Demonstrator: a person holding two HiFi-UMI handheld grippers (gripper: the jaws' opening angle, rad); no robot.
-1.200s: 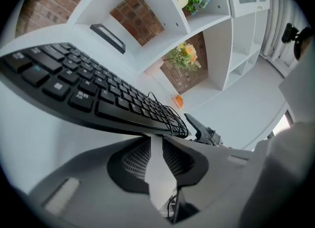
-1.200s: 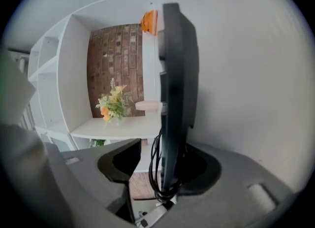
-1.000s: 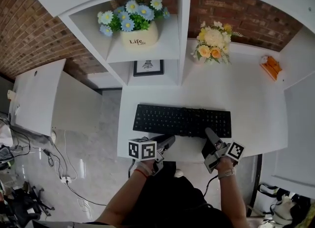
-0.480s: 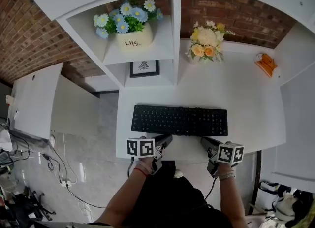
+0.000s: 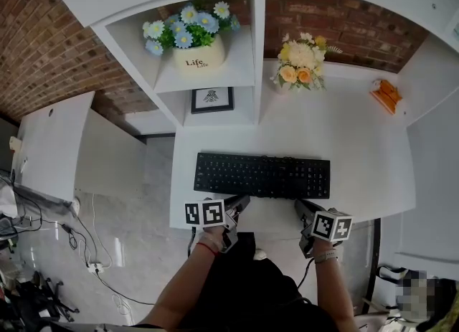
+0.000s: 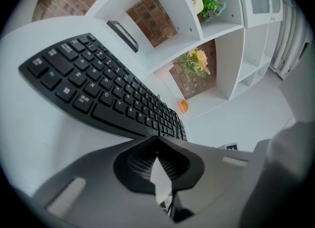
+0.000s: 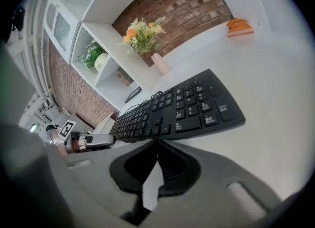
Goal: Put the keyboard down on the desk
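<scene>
The black keyboard [image 5: 262, 176] lies flat on the white desk [image 5: 351, 144], parallel to its front edge. My left gripper [image 5: 241, 202] sits just in front of the keyboard's left half, shut and holding nothing. Close to the keyboard's right front corner, my right gripper [image 5: 302, 207] is also shut and empty. In the left gripper view, the keyboard [image 6: 98, 91] lies beyond the closed tips of the left gripper [image 6: 157, 137] and apart from them. The right gripper view shows the keyboard [image 7: 182, 111] just ahead of the closed right gripper [image 7: 157, 141], with its cable looped on the keys.
A shelf unit at the back left holds a pot of blue and white flowers [image 5: 197, 54] and a framed picture [image 5: 212, 98]. A vase of yellow flowers [image 5: 301, 62] and an orange object [image 5: 385, 94] stand at the back of the desk by the brick wall.
My right gripper has drawn back from the keyboard's front edge and its jaws have closed. The left gripper has hardly moved. The keyboard stays where it was.
</scene>
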